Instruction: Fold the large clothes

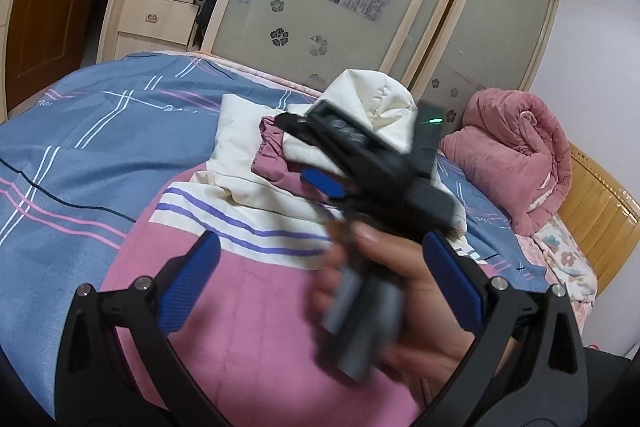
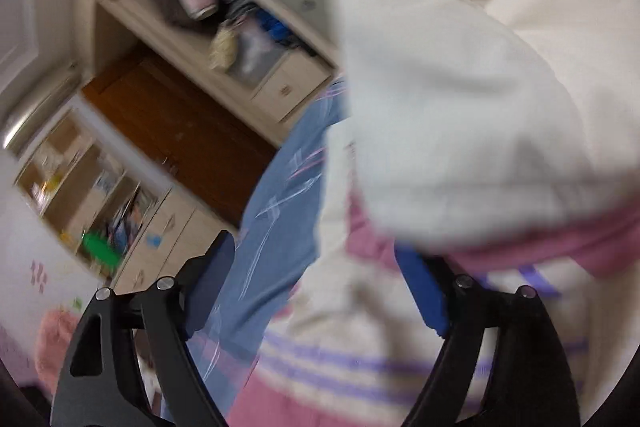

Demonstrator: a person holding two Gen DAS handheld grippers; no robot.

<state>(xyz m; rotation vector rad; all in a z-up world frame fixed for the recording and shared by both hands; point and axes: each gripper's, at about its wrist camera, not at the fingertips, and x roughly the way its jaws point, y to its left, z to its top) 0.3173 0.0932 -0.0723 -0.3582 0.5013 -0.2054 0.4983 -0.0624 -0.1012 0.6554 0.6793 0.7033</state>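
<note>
Garment: the pink-and-cream jacket (image 1: 256,267) lay on the bed (image 1: 80,147), centre frame, its sleeve bunched.
Left gripper (image 1: 320,283): jaws apart, nothing between them.
Right gripper (image 2: 320,291): spread wide — nothing clamped.
Risk: the puffy sleeve might spring back open, unheld.

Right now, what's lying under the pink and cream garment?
The garment lies on a blue striped bedspread, visible around its left side. Whatever sits beneath the garment's middle is covered; the hand blocks more.
</note>
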